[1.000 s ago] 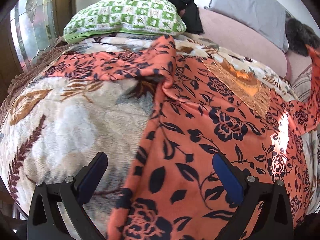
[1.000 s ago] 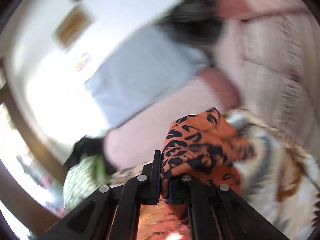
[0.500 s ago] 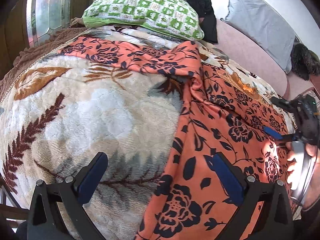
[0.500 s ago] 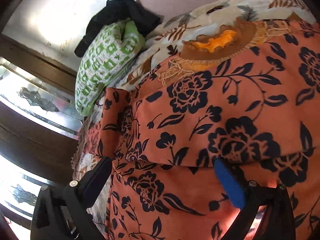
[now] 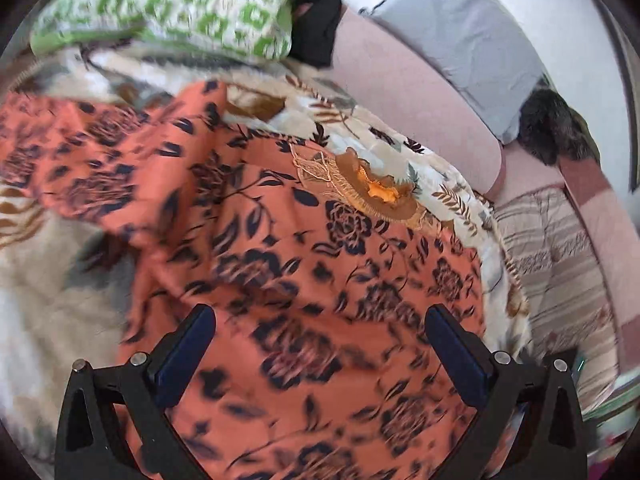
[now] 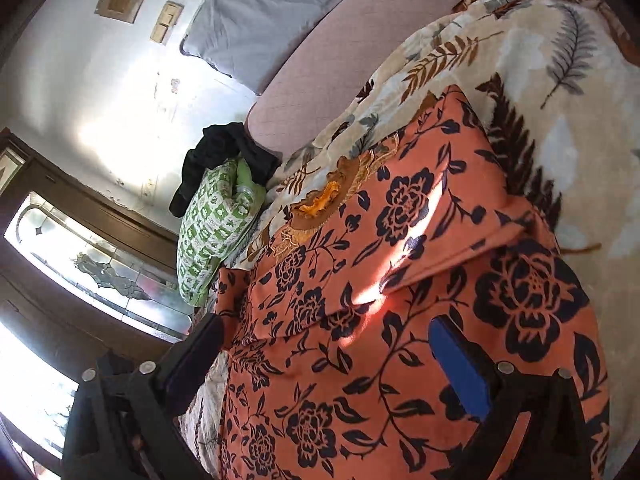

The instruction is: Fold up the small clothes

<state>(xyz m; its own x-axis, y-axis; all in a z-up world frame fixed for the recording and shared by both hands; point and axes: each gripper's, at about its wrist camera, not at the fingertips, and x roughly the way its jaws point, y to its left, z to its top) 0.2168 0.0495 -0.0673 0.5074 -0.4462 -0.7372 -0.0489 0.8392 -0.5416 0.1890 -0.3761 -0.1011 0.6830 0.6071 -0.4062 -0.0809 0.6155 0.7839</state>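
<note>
An orange garment with dark floral print point(image 5: 288, 248) lies spread on a leaf-patterned blanket point(image 5: 52, 304), its embroidered neckline point(image 5: 372, 192) toward the far side. One sleeve reaches left; the right side is folded inward over the body point(image 6: 436, 216). My left gripper point(image 5: 320, 352) is open and empty, just above the garment's lower part. My right gripper point(image 6: 328, 360) is open and empty over the garment's lower part point(image 6: 360, 400), near the folded edge.
A green-and-white pillow point(image 5: 168, 4) with a black garment point(image 5: 316, 8) beside it lies at the far end. A pink bolster point(image 5: 416, 80) and a grey pillow point(image 5: 460, 36) line the wall. A striped cloth point(image 5: 556, 264) lies on the right. A glass-paned wooden door point(image 6: 92, 264) stands beyond the bed.
My right gripper let go of the garment's side after laying it inward, and now hovers open. My left gripper swung right, over the garment.
</note>
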